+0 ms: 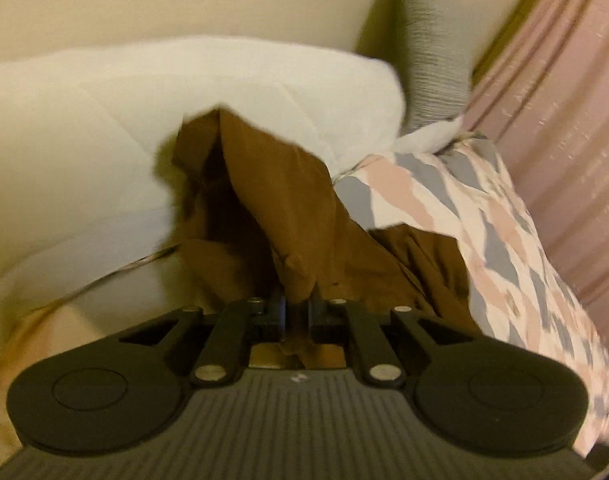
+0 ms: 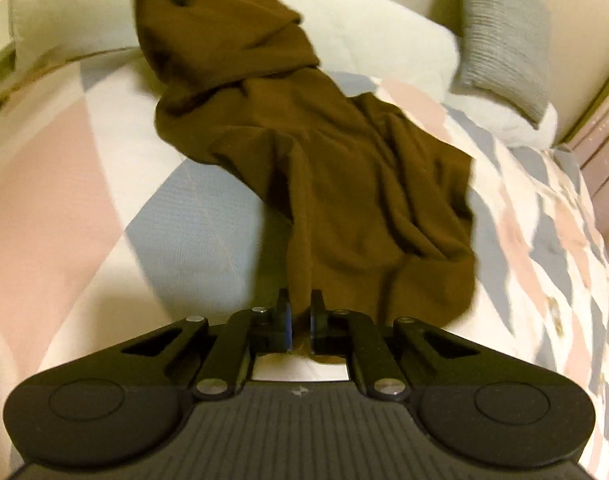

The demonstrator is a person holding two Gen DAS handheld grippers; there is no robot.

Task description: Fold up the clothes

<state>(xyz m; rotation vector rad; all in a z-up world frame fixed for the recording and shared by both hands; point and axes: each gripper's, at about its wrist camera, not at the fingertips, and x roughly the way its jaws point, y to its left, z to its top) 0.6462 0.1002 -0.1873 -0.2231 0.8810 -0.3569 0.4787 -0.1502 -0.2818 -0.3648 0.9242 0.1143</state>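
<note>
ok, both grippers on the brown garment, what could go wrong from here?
1. The brown garment is bunched and twisted between the left gripper and right gripper; folding now may lock in creases.
2. Each grip looks like a thin pinch of cloth, so a tug could slip it.
3. It could snag the white pillow.

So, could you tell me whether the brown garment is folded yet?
Not yet: the brown garment lies rumpled across the bed, pinched by both claws.

You have one brown garment (image 2: 344, 184), two grippers (image 1: 296, 304) (image 2: 300, 306), one white pillow (image 2: 364, 28), one grey cushion (image 2: 504, 32) and one patterned bedspread (image 2: 104, 184)
</note>
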